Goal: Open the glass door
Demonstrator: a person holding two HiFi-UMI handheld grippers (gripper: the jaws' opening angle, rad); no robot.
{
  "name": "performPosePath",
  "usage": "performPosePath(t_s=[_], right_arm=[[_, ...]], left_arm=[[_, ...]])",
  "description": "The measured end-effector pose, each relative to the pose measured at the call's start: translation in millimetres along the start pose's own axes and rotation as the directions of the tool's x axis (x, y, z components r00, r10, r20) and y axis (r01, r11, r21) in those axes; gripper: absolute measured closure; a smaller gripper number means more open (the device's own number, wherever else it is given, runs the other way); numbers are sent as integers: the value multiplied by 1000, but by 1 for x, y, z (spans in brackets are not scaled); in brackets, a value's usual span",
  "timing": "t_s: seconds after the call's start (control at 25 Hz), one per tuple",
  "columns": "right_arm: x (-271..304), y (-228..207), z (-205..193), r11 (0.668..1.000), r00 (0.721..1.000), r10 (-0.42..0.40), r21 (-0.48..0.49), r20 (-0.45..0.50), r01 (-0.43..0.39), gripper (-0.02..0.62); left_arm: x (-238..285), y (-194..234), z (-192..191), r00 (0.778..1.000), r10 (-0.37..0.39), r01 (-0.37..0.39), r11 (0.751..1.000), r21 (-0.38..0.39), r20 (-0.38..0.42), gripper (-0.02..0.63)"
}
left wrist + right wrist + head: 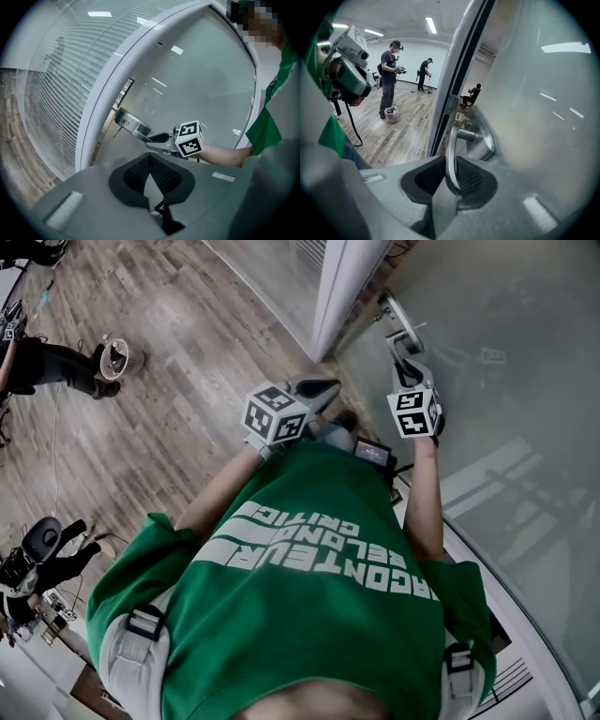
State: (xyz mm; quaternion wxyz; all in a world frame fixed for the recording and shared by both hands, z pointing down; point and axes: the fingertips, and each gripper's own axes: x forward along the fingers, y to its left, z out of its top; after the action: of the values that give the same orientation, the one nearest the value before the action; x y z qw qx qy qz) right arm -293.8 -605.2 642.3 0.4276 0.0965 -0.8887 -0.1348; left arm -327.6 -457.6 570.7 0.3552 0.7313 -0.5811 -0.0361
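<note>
**Right gripper view, lower centre:** your right gripper [451,171] is pinching the metal lever handle [451,140] of the glass door [543,93], with a pad pressing on each side. The door is filling the right half of the frame.

**Head view, upper right:** you are seeing that gripper only from behind, so the grip itself is not showing.

**Left gripper view, lower centre:** your left gripper [150,161] is hanging empty with its pads pressed together.

**Right gripper view, upper left:** people [389,79] are standing on the wood floor [403,131].

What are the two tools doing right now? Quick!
Left tool: closed, holding nothing.
Right tool: closed on the door handle.
</note>
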Motion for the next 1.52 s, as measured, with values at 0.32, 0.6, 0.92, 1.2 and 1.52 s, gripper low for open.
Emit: performPosePath(t_s=[0.32, 0.6, 0.92, 1.2, 1.52], right_arm=[[12, -3, -12, 1000, 1000, -18, -3, 19, 18, 530], [13, -28, -12, 1000, 999, -30, 8, 33, 30, 532], [27, -51, -22, 996, 998, -49, 72, 48, 45, 537], [31, -101, -32, 991, 993, -93, 106, 68, 86, 537], [31, -125, -26, 980, 985, -160, 129, 71, 150, 538]], left_arm=[[10, 5, -18, 1000, 23, -23, 1000, -9, 2, 589], [35, -11, -3, 1000, 27, -27, 1000, 5, -3, 591], [70, -24, -2, 999, 33, -32, 999, 30, -5, 589], [108, -50, 9, 999, 29, -26, 998, 62, -35, 589], [103, -63, 10, 999, 22, -18, 996, 85, -46, 589]])
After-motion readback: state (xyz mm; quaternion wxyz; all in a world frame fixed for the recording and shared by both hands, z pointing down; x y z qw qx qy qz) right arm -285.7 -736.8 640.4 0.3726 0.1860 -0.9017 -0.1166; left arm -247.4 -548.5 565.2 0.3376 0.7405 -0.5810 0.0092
